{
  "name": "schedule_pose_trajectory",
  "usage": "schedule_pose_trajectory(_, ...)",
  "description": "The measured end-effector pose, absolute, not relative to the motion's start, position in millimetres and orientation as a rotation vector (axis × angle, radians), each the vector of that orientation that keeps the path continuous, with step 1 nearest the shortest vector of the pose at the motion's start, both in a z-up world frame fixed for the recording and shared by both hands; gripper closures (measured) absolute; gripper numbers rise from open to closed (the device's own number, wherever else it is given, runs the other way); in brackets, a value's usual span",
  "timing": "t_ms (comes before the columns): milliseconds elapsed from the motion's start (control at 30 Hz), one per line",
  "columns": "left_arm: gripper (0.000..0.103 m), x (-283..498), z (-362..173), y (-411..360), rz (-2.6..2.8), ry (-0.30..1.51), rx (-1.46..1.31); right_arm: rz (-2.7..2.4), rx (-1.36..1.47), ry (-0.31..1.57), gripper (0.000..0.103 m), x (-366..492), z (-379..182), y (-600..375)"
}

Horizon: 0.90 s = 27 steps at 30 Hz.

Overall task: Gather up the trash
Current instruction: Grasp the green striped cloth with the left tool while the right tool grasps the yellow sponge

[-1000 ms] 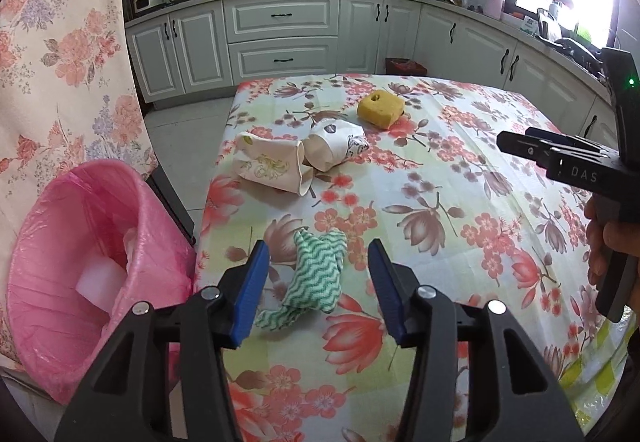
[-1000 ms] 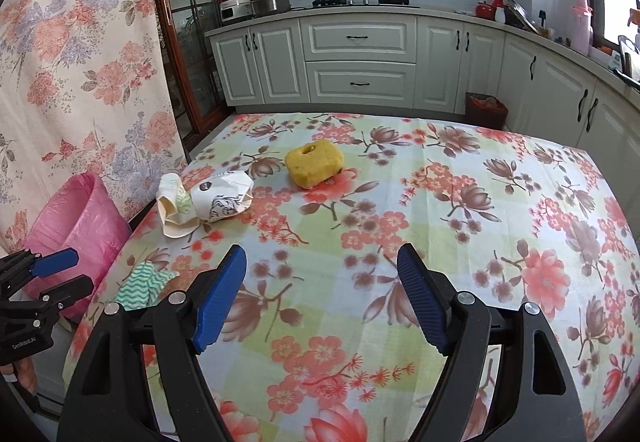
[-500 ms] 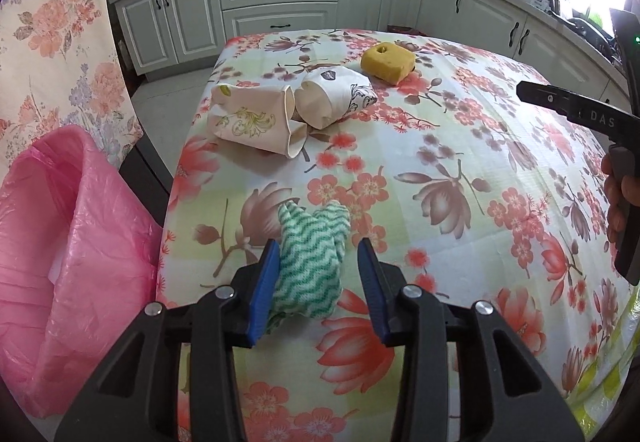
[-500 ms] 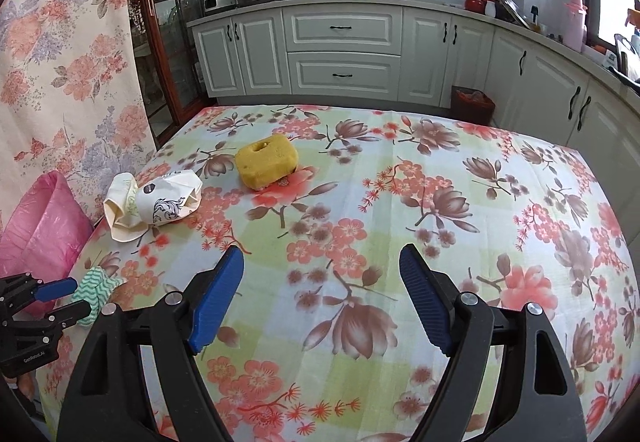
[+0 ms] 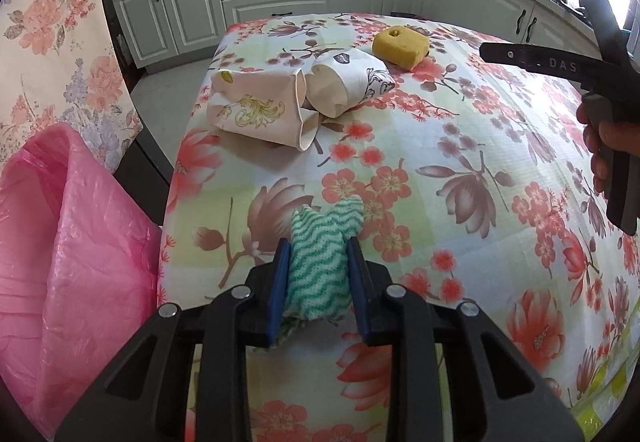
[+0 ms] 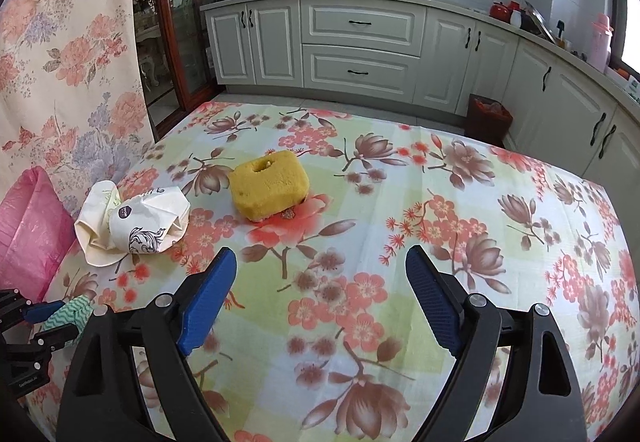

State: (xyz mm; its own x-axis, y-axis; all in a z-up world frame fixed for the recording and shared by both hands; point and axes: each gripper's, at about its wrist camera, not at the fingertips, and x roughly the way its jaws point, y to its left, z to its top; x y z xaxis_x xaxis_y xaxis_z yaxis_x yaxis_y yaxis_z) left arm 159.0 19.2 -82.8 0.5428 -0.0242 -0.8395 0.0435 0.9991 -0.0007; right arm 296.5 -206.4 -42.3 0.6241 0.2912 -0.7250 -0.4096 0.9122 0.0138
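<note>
With the left gripper (image 5: pixel 318 274) closing its jaws onto the crumpled green-and-white cloth (image 5: pixel 320 262) at the near left of the floral tablecloth (image 5: pixel 460 170), a shallow bite on soft folds could have let it slip short of the pink bin bag (image 5: pixel 60 242), while the right gripper (image 6: pixel 320 294) was still spreading, empty, toward the yellow sponge (image 6: pixel 270 188).

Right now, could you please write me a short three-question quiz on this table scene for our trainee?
1. True or false: the left gripper has the green cloth between its fingers.
2. Which thing lies farthest from the pink bag: A paper cups, B yellow sponge, C green cloth?
3. Fill in: the right gripper holds ____.

Key: 1 true, jaws closing on it; 2 B; 3 nothing, jaws opening.
</note>
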Motion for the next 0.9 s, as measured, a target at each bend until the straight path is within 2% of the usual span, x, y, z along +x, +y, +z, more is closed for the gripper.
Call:
schedule_pose_trajectory(567, 0.077, 157.0, -23.2, 36.4, 0.093, 0.835, -0.019, 0.519, -0.199, 0.829, 0.022, 339.5, -64.0, -161.8)
schedule_pose_trajectory(900, 0.077, 155.7, -14.3, 49.2, 0.161, 0.796, -0.06, 0.581, -0.292, 0.848, 0.023, 365.7, -68.1, -140.5)
